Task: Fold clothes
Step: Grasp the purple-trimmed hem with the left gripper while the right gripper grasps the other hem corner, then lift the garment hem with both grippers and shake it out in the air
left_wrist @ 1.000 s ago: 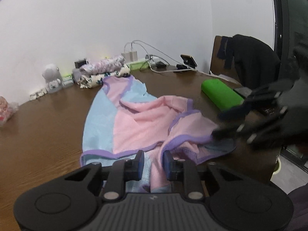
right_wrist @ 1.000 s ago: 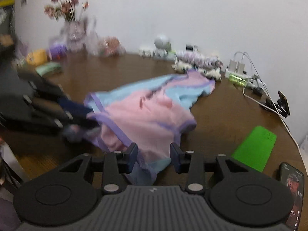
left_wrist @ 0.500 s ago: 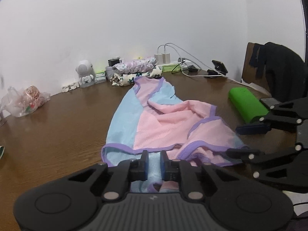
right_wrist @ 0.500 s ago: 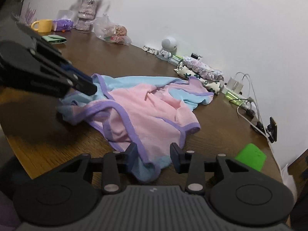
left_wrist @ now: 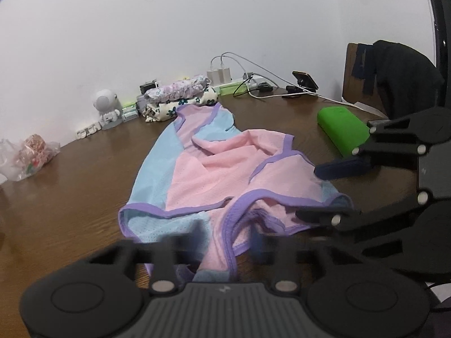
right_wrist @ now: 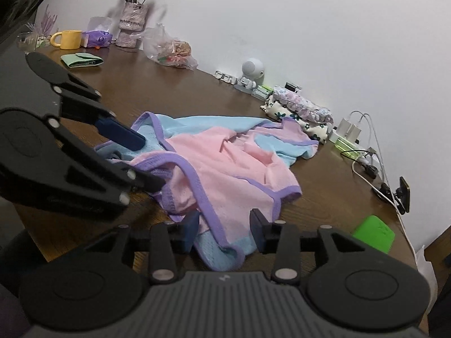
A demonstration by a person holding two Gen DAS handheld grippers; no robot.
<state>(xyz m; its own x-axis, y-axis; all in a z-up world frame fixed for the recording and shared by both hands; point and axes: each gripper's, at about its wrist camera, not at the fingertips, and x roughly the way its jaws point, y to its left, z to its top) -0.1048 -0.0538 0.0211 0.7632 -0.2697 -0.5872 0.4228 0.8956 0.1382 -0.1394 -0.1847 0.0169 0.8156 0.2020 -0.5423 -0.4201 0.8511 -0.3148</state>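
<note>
A pink and light-blue garment [left_wrist: 225, 174] [right_wrist: 225, 169] with purple trim lies crumpled on the brown table [left_wrist: 70, 197] [right_wrist: 169, 90]. My left gripper [left_wrist: 227, 242] [right_wrist: 150, 163] is at the near hem. Its jaws stand apart and blurred, with the purple-edged hem between them. My right gripper [right_wrist: 224, 231] [left_wrist: 308, 191] is at the garment's other near corner. Its jaws are opening, and the blue corner lies between them without the pads pressing on it.
Folded floral clothes [left_wrist: 180, 98] [right_wrist: 298, 109] are stacked at the wall, next to chargers and cables [left_wrist: 222, 74]. A green case [left_wrist: 342, 129] lies right of the garment. A plastic bag [right_wrist: 169, 50], a yellow mug [right_wrist: 69, 39] and a vase [right_wrist: 132, 22] stand far left.
My left gripper's jaws stand wider apart than in the earlier frames. Both grippers have shifted along the near hem. The garment has barely moved.
</note>
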